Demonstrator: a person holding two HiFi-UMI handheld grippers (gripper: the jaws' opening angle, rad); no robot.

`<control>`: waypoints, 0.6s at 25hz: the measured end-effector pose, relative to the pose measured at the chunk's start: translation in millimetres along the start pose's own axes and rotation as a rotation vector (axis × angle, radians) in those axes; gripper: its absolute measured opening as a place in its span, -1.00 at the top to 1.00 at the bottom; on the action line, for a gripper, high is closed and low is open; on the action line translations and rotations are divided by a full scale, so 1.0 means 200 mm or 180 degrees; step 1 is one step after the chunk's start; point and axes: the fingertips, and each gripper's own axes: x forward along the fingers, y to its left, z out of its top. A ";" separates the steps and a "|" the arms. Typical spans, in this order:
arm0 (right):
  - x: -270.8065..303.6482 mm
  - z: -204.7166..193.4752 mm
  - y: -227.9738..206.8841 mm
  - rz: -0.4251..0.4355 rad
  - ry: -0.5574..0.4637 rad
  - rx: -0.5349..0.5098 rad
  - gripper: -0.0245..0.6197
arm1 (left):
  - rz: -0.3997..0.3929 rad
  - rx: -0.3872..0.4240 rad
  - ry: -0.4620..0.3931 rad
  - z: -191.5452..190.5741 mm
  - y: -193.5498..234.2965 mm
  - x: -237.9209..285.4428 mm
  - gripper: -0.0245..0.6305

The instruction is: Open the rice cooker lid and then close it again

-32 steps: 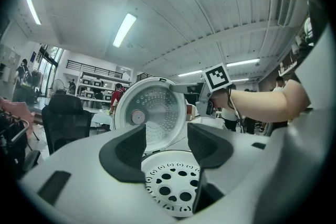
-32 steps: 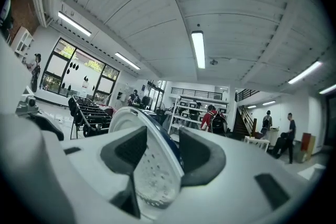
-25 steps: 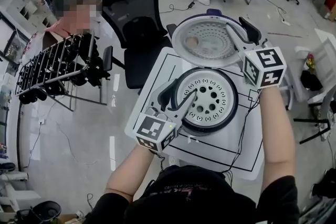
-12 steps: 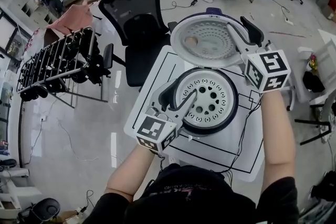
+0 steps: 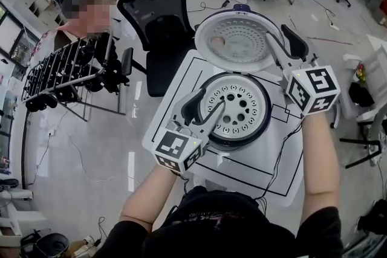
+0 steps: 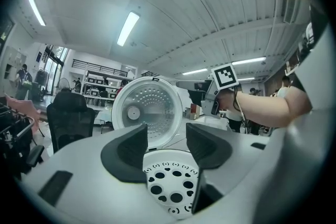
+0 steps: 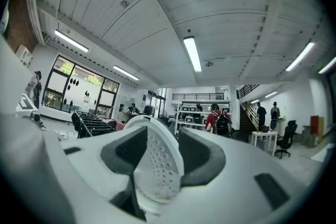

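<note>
1. The rice cooker (image 5: 242, 143) sits in the middle of the picture on a white table (image 5: 181, 78).
2. Its lid (image 5: 233, 39) is open. It stands up behind the pot, in the upper middle of the picture. So we think the first half of the job is done.
3. Inside the pot we see a white plate with holes (image 5: 242, 109).
4. The right gripper (image 5: 279, 44) has its two jaws around the right edge of the lid. In the right gripper view the lid's rim fills the gap between them, so it looks like a hold.
5. The left gripper (image 5: 204, 110) is at the front left of the pot. Its jaws are apart, one on each side of the pot's rim, and they hold nothing.
6. What is left: push the lid down until it is closed.
7. We think the left gripper's inner jaw is in the way. It should come out first, or the lid could land on it.
8. Around us: a black chair (image 5: 151, 9) behind the table, a dark rack (image 5: 66, 72) on the left, and a person (image 5: 68, 38) in the upper left.
</note>
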 end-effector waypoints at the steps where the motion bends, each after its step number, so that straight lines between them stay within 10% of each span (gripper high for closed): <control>1: -0.03 0.01 0.01 0.0026 -0.0011 0.0007 0.33 | 0.0013 0.0008 -0.0008 0.01 -0.02 -0.01 0.21; 15: -0.50 -0.02 0.29 0.0542 -0.0149 0.0218 0.34 | 0.0322 0.0003 -0.0093 -0.02 -0.35 -0.26 0.27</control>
